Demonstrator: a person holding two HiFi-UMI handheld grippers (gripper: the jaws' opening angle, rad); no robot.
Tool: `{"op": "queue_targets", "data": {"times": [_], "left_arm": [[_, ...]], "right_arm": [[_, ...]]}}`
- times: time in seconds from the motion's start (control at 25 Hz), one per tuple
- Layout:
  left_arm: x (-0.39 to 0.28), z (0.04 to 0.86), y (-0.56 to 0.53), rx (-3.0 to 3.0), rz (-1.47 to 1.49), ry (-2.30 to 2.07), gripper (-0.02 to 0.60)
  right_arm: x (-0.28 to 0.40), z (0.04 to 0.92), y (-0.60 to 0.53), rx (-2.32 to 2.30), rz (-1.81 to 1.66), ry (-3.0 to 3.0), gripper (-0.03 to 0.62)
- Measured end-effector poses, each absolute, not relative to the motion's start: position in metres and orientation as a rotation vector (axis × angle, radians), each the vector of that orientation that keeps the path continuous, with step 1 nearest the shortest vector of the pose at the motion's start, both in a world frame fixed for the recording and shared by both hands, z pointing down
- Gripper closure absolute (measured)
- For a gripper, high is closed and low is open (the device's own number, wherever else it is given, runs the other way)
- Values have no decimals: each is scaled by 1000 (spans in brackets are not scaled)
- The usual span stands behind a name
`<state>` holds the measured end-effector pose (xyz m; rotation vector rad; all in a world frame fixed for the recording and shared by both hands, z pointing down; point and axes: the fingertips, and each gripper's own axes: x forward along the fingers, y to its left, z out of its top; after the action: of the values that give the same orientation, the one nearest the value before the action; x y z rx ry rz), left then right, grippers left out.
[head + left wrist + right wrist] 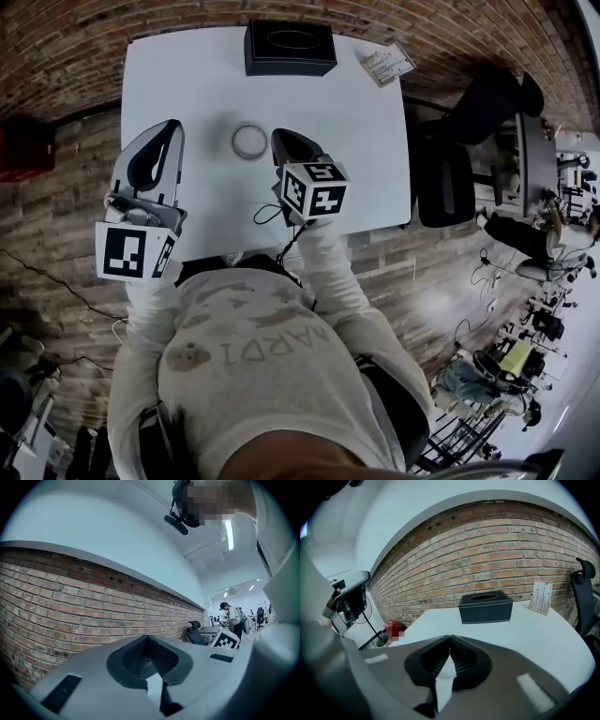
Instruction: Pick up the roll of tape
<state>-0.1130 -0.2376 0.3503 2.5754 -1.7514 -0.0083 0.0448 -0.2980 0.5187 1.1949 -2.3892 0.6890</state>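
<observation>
Roll of tape (249,142): flat on the white table (187,75), hole upward, in the near half of the tabletop; between the two grippers, held by neither.
Right gripper (278,135): jaws closed tip to tip, nothing between them; angled down toward the tabletop, tip just beside the roll's right edge; contact not discernible.
Left gripper (174,125): jaws likewise closed and empty; over the table's left part, to the left of the roll and apart from it; pointed toward the brick wall (497,550).
Marker cube (315,190): black-and-white squares, on the rear of the right gripper; a matching one on the left.
Tissue box (290,47): black, oval slot on top; at the table's far edge, well apart from the roll.
Printed card (387,64): upright near the far right corner of the table.
Office chair (445,183): black, just off the table's right side.
Sleeves (328,253): white, leading from the person's torso to both grippers.
</observation>
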Motion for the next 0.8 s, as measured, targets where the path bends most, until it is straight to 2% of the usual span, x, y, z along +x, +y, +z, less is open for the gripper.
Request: {"op": "queue_targets", "data": {"times": [0.32,0.8], "left_arm": [[-124,365,-251,2552,5,-1745,575],[-140,376,-263,2519,24,-1756,575]], "right_arm": [[39,562,-311,1154,746,-2287,557],[34,606,-320,1093,759,-2161,474]]}}
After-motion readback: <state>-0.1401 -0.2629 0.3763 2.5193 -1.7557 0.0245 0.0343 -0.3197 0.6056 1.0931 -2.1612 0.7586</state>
